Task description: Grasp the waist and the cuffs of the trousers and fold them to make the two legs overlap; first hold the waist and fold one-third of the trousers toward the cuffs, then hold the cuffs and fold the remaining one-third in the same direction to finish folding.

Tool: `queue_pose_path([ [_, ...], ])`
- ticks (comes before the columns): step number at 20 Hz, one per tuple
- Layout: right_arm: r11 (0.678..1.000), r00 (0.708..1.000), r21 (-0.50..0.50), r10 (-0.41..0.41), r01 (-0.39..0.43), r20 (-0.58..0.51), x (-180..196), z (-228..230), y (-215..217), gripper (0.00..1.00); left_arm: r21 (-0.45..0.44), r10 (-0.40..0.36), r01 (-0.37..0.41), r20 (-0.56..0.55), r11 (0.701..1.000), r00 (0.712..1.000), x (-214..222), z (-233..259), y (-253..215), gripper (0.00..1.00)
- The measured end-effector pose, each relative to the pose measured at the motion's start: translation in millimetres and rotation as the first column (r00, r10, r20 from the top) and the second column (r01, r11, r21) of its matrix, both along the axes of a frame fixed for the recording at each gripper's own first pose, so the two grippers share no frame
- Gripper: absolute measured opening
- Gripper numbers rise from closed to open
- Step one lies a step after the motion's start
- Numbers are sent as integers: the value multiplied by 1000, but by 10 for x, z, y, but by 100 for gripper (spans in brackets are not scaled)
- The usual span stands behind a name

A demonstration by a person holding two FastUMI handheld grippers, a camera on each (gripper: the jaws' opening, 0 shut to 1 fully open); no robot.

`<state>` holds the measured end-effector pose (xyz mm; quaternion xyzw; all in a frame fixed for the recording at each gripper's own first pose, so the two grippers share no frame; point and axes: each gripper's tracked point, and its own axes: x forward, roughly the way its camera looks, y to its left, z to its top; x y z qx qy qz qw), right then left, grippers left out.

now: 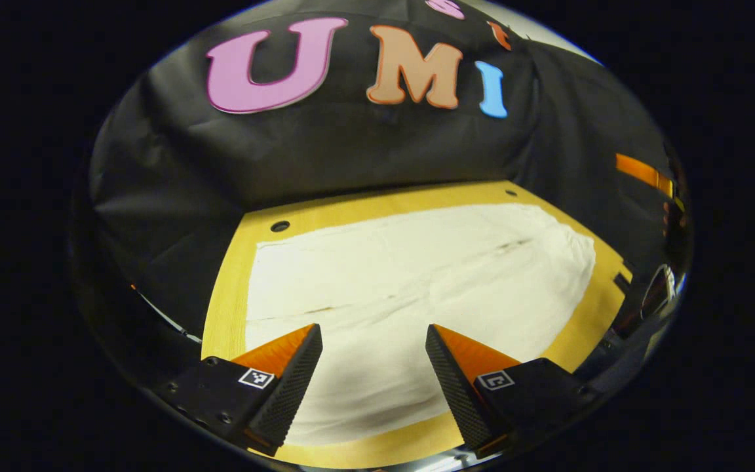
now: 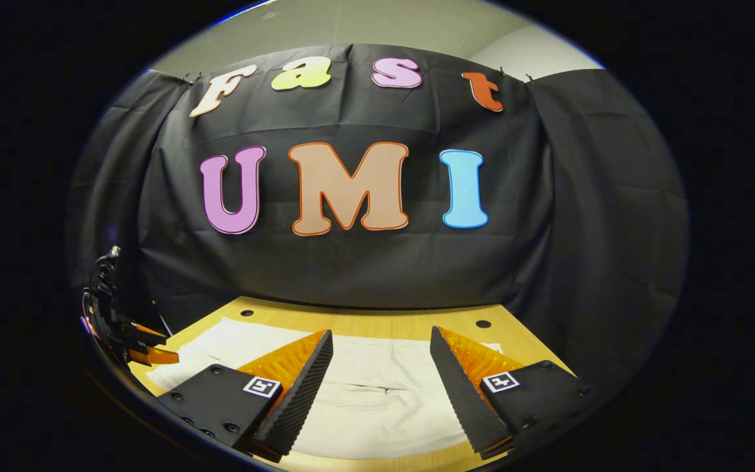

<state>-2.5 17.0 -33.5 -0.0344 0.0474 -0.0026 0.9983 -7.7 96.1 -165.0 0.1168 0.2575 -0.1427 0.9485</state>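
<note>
While hovering agape, left gripper (image 1: pixel 374 367) and right gripper (image 2: pixel 381 380) above trousers (image 1: pixel 417 288) spread toward twelve o'clock, risks pinching one layer only.

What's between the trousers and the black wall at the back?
In the left gripper view, a bare strip of wooden table with two small holes lies between the trousers and the wall. Nothing else.
</note>
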Motion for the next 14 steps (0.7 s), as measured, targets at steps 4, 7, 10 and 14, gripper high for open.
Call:
queue_pose_path([
  [4,1000,999,-16,-18,18,-31,-72,-70,-49,96,170,-169,202,-191,964,967,-236,-433,198,94],
  [7,998,998,-44,-40,38,-52,-114,-152,-132,96,263,-259,352,-329,898,908,-413,-750,368,93],
  [10,996,996,-60,-64,60,-68,-159,-198,-211,96,294,-304,460,-449,838,840,-607,-978,502,93],
  [14,995,993,-70,-74,68,-97,-168,-303,-258,95,310,-321,565,-577,765,751,-698,-1252,756,93],
])
